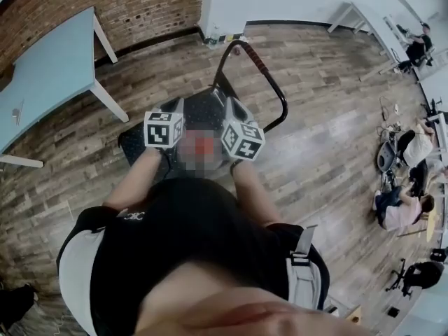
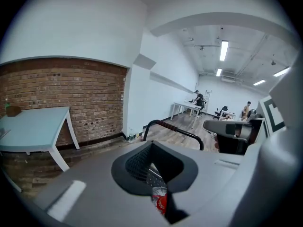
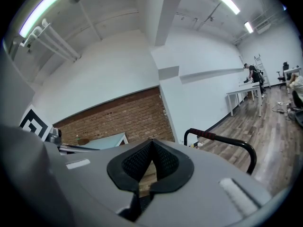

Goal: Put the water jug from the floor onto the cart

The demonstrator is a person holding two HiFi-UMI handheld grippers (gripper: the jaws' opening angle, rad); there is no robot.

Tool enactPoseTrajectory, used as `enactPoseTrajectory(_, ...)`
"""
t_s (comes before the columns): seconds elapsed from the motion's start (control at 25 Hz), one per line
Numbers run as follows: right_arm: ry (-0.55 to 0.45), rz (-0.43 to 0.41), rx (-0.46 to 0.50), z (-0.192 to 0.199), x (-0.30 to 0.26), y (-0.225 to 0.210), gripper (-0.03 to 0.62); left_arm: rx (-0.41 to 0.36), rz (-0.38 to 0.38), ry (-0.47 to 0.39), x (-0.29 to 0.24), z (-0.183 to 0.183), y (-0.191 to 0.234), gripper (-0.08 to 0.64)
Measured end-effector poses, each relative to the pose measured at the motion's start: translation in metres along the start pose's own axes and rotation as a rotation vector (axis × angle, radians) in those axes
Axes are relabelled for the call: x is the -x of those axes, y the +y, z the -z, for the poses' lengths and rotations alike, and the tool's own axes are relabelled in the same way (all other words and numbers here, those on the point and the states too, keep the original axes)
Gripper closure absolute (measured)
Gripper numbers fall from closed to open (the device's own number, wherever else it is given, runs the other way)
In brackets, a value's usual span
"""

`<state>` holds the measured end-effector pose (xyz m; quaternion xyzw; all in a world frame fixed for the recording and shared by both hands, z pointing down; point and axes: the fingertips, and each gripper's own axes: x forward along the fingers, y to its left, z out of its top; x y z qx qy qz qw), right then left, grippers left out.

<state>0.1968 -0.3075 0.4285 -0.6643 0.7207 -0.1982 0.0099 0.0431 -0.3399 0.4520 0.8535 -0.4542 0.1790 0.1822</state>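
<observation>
Water jug [image 2: 160, 200]: only a clear neck with a red cap shows, directly below the left gripper [image 2: 151, 148] and between the two grippers. Whether it rests on the cart [image 1: 203, 107] cannot be determined.

Left gripper: jaws together at the tips, nothing clamped.

Right gripper [image 3: 151, 144]: jaws together, empty, with wooden floor [image 3: 147, 176] visible beneath.

Both grippers sit side by side above the cart deck, with the cart handle [image 1: 260, 68] ahead of them. A blue table [image 1: 49, 75] stands well apart to the left.
</observation>
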Motion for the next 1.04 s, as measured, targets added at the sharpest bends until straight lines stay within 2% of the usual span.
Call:
enactPoseTrajectory(0.32, -0.003, -0.019, -0.023, -0.010, -0.002, 0.002, 0.580, 0.015, -0.010, -0.015, 0.008, -0.013, 0.004, 0.560)
enactPoseTrajectory(0.72, 0.018, -0.063, -0.044, 0.002, 0.000, 0.010, 0.580, 0.010, 0.001, 0.007, 0.010, -0.003, 0.000, 0.560)
enactPoseTrajectory(1.04, 0.033, -0.063, -0.054, 0.009, 0.002, 0.003, 0.580, 0.014, 0.010, 0.018, 0.005, 0.000, -0.005, 0.560)
